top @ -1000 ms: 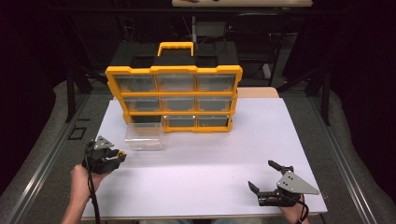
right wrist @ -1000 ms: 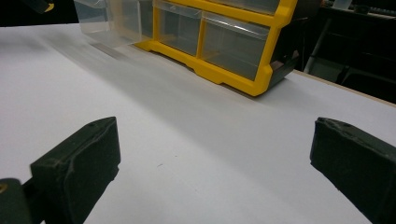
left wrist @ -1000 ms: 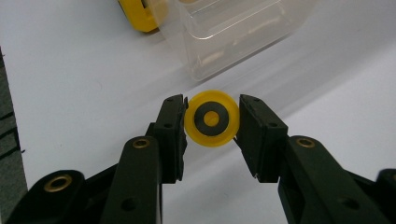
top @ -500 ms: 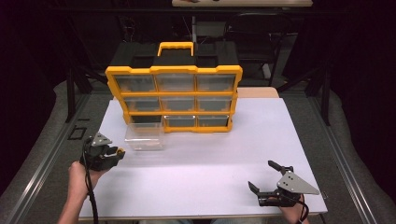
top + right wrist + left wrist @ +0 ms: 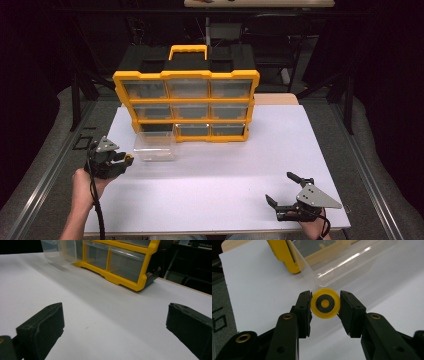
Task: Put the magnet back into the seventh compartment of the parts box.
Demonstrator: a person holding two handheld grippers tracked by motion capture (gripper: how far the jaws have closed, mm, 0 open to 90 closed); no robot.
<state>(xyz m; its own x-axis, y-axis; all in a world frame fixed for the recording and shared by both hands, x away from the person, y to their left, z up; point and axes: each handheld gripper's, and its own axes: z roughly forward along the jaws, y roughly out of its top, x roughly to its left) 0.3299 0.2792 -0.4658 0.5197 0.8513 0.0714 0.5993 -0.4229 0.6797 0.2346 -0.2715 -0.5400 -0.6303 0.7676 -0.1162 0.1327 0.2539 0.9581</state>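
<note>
A small yellow wheel (image 5: 325,304) with a dark ring and a yellow hub sits between the two black jaws of my left gripper (image 5: 325,307), which is shut on it. That gripper (image 5: 121,161) hovers at the table's left, just left of a clear plastic drawer (image 5: 154,146) that stands out on the white table in front of the yellow organizer (image 5: 186,106). The drawer's near corner (image 5: 322,277) lies right behind the wheel. My right gripper (image 5: 286,190) rests at the front right corner, jaws wide apart, nothing between them (image 5: 113,322).
The organizer has three rows of clear drawers and a yellow handle (image 5: 188,50); its lower left slot (image 5: 156,129) stands without a drawer. The white table top (image 5: 225,170) ends at edges left, right and front. Dark frames and a chair stand beyond.
My left gripper has drifted slightly right, toward the clear drawer, with the wheel in it. The right gripper has stayed put.
</note>
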